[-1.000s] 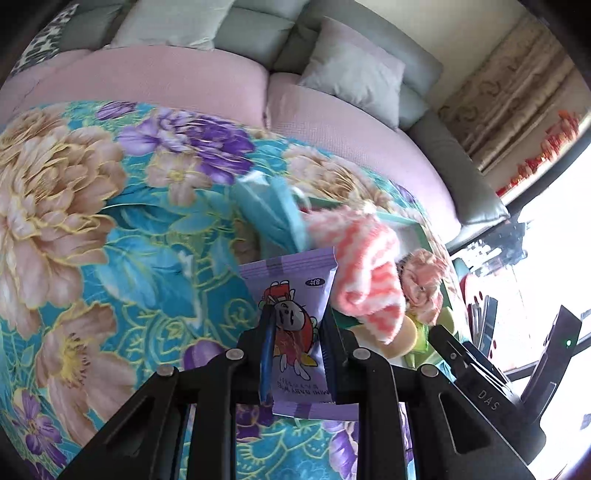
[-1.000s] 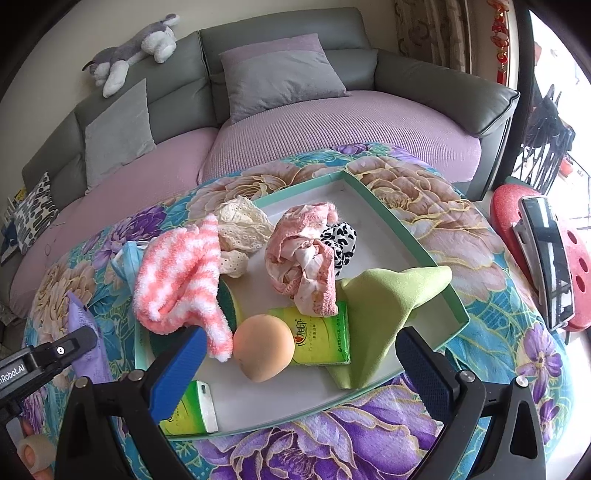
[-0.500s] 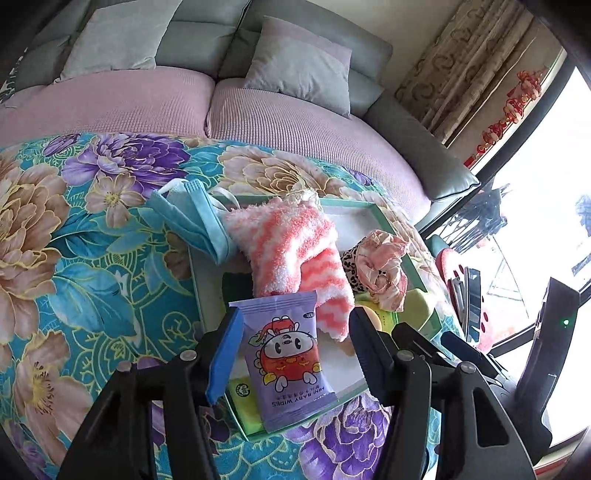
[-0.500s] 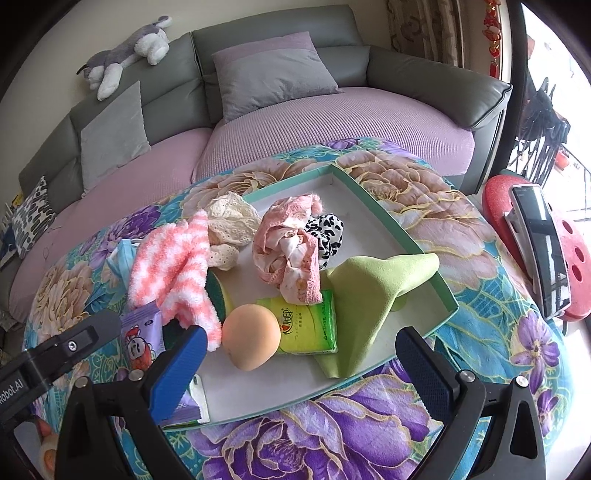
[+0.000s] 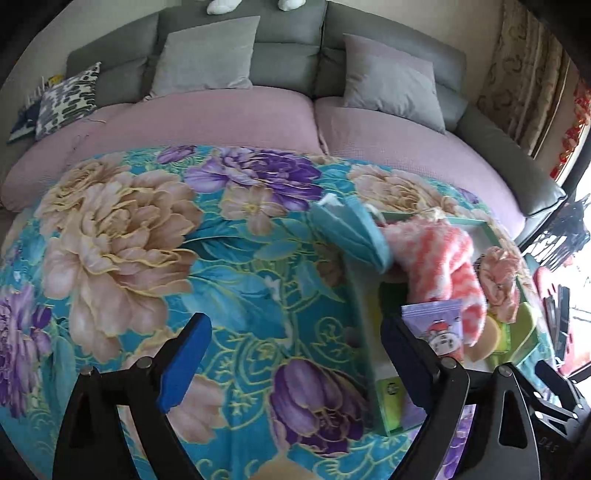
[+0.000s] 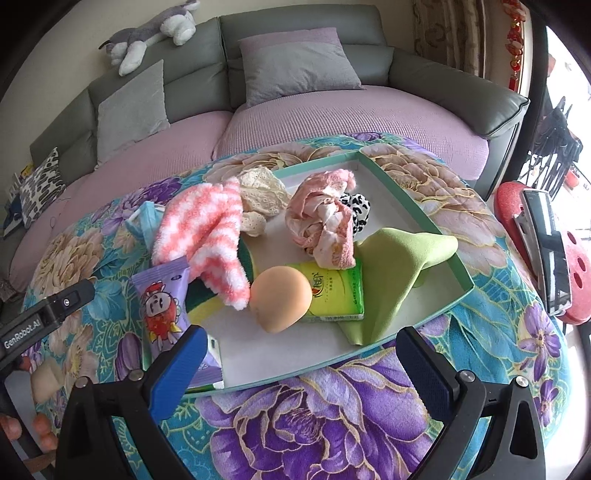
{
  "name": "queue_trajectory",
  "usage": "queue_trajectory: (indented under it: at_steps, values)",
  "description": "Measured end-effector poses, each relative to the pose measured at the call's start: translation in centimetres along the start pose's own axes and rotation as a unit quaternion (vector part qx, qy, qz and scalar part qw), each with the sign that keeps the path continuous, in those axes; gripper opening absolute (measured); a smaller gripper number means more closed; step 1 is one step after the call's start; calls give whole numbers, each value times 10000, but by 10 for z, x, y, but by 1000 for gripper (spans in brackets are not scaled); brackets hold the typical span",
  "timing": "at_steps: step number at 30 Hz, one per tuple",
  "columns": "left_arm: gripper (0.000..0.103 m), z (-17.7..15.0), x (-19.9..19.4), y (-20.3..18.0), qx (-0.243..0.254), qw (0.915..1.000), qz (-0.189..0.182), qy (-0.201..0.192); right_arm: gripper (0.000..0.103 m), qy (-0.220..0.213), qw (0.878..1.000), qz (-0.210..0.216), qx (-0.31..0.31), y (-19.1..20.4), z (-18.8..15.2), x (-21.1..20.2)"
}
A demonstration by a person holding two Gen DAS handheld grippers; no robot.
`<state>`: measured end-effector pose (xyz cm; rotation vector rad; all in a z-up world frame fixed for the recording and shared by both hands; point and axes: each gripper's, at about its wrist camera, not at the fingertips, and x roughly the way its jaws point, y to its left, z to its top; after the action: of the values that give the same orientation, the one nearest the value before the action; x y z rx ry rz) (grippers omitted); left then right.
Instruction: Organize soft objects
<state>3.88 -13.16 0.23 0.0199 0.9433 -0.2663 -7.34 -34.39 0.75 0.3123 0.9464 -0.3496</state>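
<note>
We look first at the one container here, a shallow green-rimmed tray [image 6: 402, 192] with a white floor, set on the floral tabletop [image 6: 332, 424]. Inside it we count one pink-and-white striped fluffy cloth [image 6: 207, 236] draped over its left rim, one cream lace piece [image 6: 258, 199] behind that, one crumpled pink cloth [image 6: 325, 221] near the middle with one black-and-white spotted scrunchie [image 6: 356, 210] tucked against it, one light green cloth [image 6: 391, 269] reaching toward the right rim, one green tissue pack [image 6: 336, 295], and one peach egg-shaped sponge [image 6: 280, 299] touching that pack's left end. A green and yellow sponge [image 6: 207, 302] peeks from under the striped cloth. One purple wipes packet [image 6: 162, 306] with a cartoon figure lies tilted at the tray's near left corner. We cannot tell whether it sits fully inside. One folded teal piece [image 5: 351, 232] rests just outside the tray's far left edge, on the tabletop.

Our left tongs [image 5: 291, 365] stand wide apart and grip nothing; they hover over bare floral cloth, with the wipes packet [image 5: 436, 325] just beyond the right finger. Our right tongs [image 6: 299, 373] are likewise spread wide and empty, poised over the tray's near rim, the peach sponge lying between and ahead of the fingers and the wipes packet partly behind the left pad [image 6: 177, 369].

Behind the tabletop runs a grey sofa [image 6: 295, 26] with lilac seat covers, and one plush toy [image 6: 147, 33] lies along its back.
</note>
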Motion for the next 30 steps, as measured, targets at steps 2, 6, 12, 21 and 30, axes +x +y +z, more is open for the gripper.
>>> queue_trajectory:
  at_steps: [2, 6, 12, 21, 30]
  values:
    - [100, -4, -2, 6, 85, 9997, 235, -68, 103, 28, 9999, 43, -86, 7, -4, -2]
    - [101, -16, -7, 14, 166, 9994, 312, -18, 103, 65, 9995, 119, -271, 20, -13, -4]
    - [101, -32, -16, 19, 136, 9988, 464, 78, 103, 99, 9986, 265, -455, 37, -27, -9]
    - [100, -52, -34, 26, 344, 9929, 1136, 2, 103, -94, 9968, 250, -747, 55, -37, -20]
    - [100, -55, -37, 27, 295, 9928, 1165, 1, 103, 61, 9955, 264, -906, 62, -38, -13]
